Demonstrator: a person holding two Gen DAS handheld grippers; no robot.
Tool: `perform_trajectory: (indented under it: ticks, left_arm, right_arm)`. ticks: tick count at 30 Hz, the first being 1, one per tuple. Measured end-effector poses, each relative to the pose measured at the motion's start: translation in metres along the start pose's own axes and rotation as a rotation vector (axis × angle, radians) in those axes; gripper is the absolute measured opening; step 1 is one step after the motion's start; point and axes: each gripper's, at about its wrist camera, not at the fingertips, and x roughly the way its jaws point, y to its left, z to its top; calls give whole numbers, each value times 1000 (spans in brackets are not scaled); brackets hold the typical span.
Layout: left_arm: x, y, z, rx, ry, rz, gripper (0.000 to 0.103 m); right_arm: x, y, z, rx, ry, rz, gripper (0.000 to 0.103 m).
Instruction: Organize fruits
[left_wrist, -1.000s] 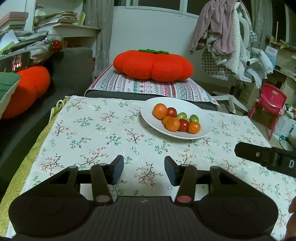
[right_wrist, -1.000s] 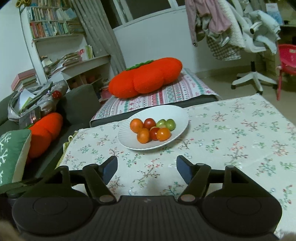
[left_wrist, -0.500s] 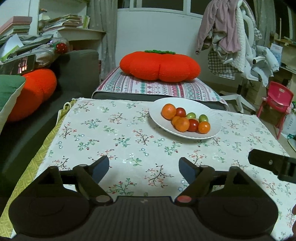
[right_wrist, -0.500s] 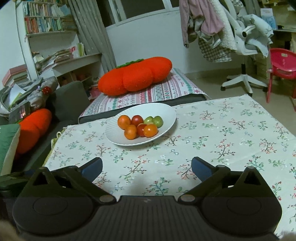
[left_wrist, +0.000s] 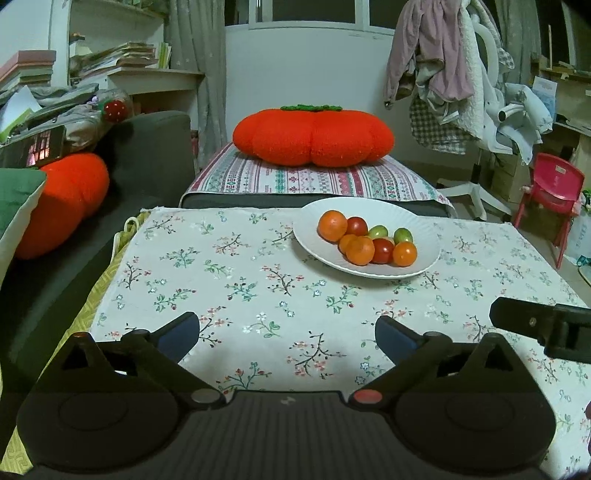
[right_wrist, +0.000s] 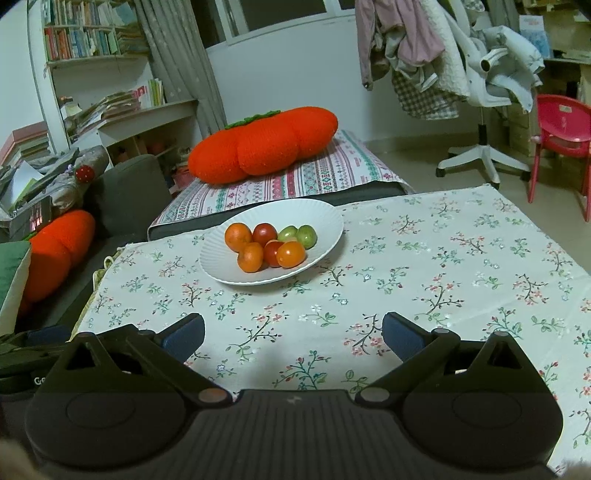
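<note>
The biggest thing in front of me is the table, spread with a thin floral cloth that lies flat and gives a soft, matte surface under everything. Past its far edge sits a plump orange cushion shaped like a persimmon, fuzzy and lobed, resting on a striped pad.

On the cloth, toward the far side, stands a white plate, shallow, round and ribbed at the rim, which I judge is there to keep round things from rolling off. All the fruits I can see are heaped together in its middle, touching one another: smooth glossy orange ones, two darker red ones, two small green ones at the back. None lies loose on the cloth in either view. That could be a gathered pile at the end of the sorting, or a mixed pile waiting to be separated by colour; I cannot tell which.

My left gripper hovers low over the near part of the table, its fingers spread wide with nothing between them, well short of the plate. My right gripper is held the same way, spread and empty, aimed at the plate from a little to the right. The hard black fingers carry blue pads, likely for grip on slick skins.
</note>
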Motion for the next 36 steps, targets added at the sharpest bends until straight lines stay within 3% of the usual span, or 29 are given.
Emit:
perform_trajectory:
  ticks: [36]
  left_arm:
    - [-1, -5, 0, 8, -12, 3, 92]
  right_arm:
    - [-2, 7, 0, -55, -16, -29, 103]
